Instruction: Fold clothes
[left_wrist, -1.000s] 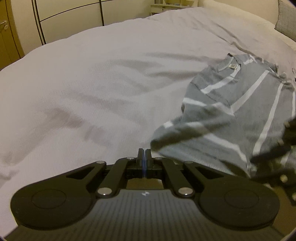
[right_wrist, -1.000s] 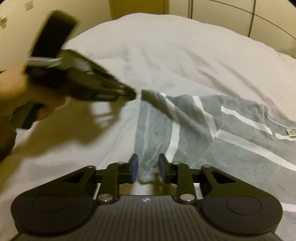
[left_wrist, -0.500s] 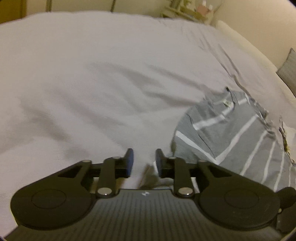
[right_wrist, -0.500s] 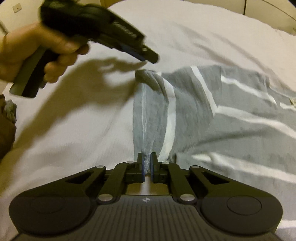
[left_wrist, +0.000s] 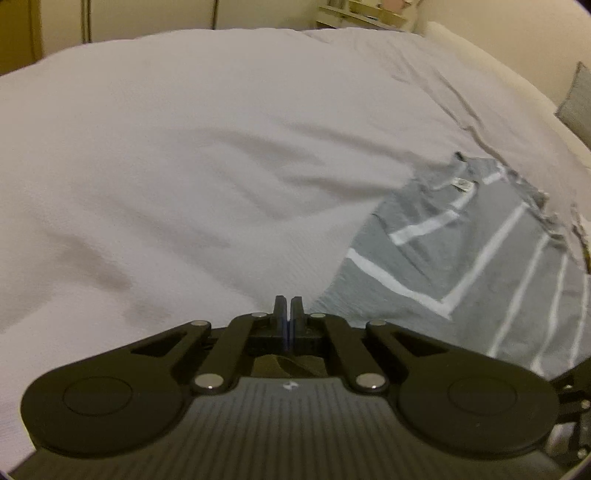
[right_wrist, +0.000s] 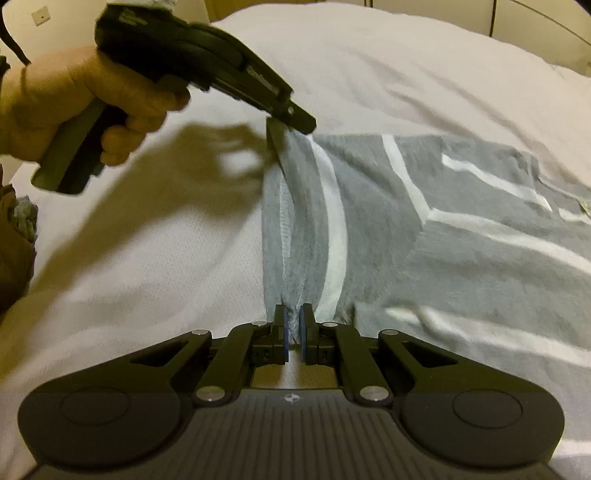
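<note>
A: Nearest, right wrist view. The right gripper (right_wrist: 293, 328) is seen with black linkage arms, a ribbed housing and blue pads; its fingers are drawn narrow, and a bunched edge of the shirt (right_wrist: 424, 236) is pinched between them.

B: Noted. Fabric?

A: Grey knit, soft and slightly fuzzy, crossed by white stripes, some straight, some meeting at angles. A raised fold is formed along the edge from the right gripper up to the left gripper (right_wrist: 301, 123).

B: State of the left one?

A: Its fingers are pressed together in the left wrist view (left_wrist: 287, 314). From the right wrist view its tip is seen at the far end of the same fold, with the cloth lifted to it; the corner appears to be held there, though the contact is blurred. The handle is wrapped by a hand (right_wrist: 77, 103).

B: Surface?

A: The shirt is spread on a bed (left_wrist: 184, 166) covered by a pale, finely textured sheet, loosely wrinkled, with the gripper's shadow cast on it. A small label (left_wrist: 463, 183) is seen at the collar, at the far end of the shirt.

B: Beyond?

A: A grey cushion (left_wrist: 576, 99) at the right edge, a shelf (left_wrist: 362, 14) with small items by the far wall, cream cupboard doors (right_wrist: 535, 18) with dark seams.
</note>
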